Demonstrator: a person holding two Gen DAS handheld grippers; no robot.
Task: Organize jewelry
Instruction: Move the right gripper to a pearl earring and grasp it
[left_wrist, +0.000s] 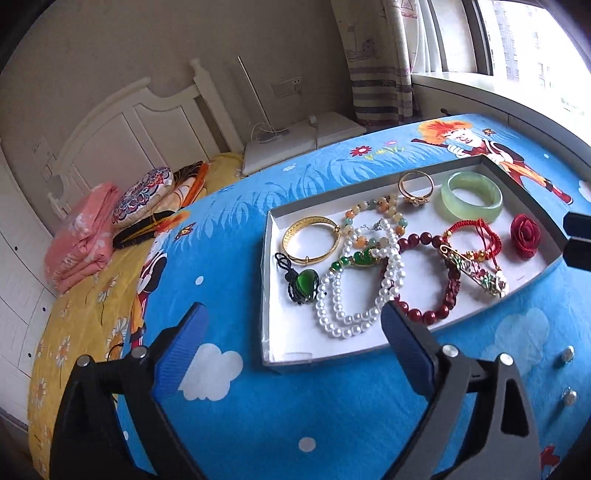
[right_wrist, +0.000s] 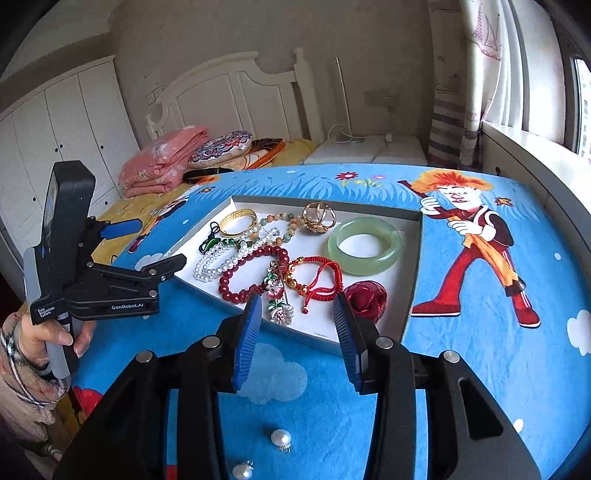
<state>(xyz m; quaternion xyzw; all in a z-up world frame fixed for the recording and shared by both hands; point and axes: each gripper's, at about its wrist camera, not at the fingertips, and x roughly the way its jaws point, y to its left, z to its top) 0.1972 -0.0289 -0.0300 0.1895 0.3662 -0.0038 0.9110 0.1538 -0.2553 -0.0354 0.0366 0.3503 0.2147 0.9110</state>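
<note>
We hold both tools over a blue cartoon blanket (right_wrist: 480, 369) spread across the bed, with a pink folded quilt (right_wrist: 159, 166) and a patterned cushion (right_wrist: 221, 147) lying at the headboard end. On the blanket rests a shallow white tray (left_wrist: 280, 332) holding the jewelry. Our left gripper (left_wrist: 291, 332) hovers at the tray's near edge, its blue pads spread wide and holding nothing. Our right gripper (right_wrist: 297, 321) sits low over the tray's near corner, its pads likewise apart and holding nothing, framing a flowered brooch (right_wrist: 279, 299) and a red cord bracelet (right_wrist: 317, 275). Contents of the tray, by size: a pearl strand (left_wrist: 354, 295) looped across the middle; a dark red bead bracelet (left_wrist: 424, 277) beside it; a pale green jade bangle (left_wrist: 472, 195) toward the far side; a gold bangle (left_wrist: 312, 240); a multicoloured bead bracelet (left_wrist: 373, 214); a red fabric rose (left_wrist: 524, 234) at one edge; a green pendant (left_wrist: 304, 284) on black cord; a gold ring (left_wrist: 415, 186). Outside the tray, on the blanket near us, lie two pearl earrings (right_wrist: 280, 438).
</note>
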